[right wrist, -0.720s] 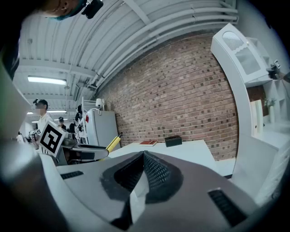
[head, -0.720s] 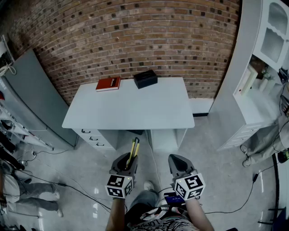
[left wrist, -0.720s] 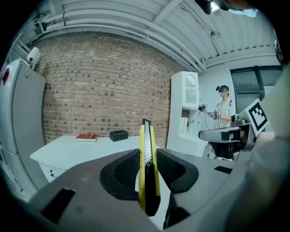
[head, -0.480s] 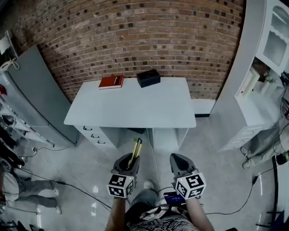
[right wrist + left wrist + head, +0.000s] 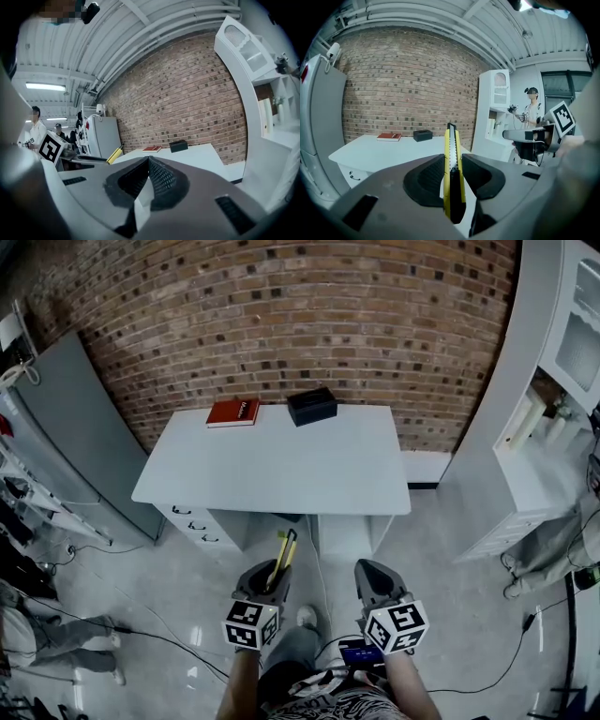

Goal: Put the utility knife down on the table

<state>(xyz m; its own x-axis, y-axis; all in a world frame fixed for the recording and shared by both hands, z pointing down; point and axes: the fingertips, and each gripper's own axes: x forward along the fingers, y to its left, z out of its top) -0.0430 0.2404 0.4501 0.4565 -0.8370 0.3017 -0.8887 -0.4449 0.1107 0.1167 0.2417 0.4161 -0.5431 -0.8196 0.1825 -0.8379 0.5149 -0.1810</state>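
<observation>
Brick wall (image 5: 281, 315) across the back, and a white table (image 5: 272, 465) pushed up against it. At the table's far edge sit a black box (image 5: 311, 406) and, just to its left, a red book (image 5: 233, 412).

Both grippers are held over the floor, short of the table's near edge. The right gripper (image 5: 369, 574) has its jaws pressed together with nothing between them. The left gripper (image 5: 268, 579) is clamped on the utility knife (image 5: 281, 552), a yellow body with a black slider strip down the middle.

The knife's long axis runs along the jaws, pointing forward and away from the person toward the table, leaning a touch to the right in the head view. In the left gripper view it stands edge-on between the two black pads (image 5: 426, 176) – one pad flat on each yellow side. The back end sits down in the gap and the front end pokes well out past the fingertips. So it's up in the air, not on the table.
</observation>
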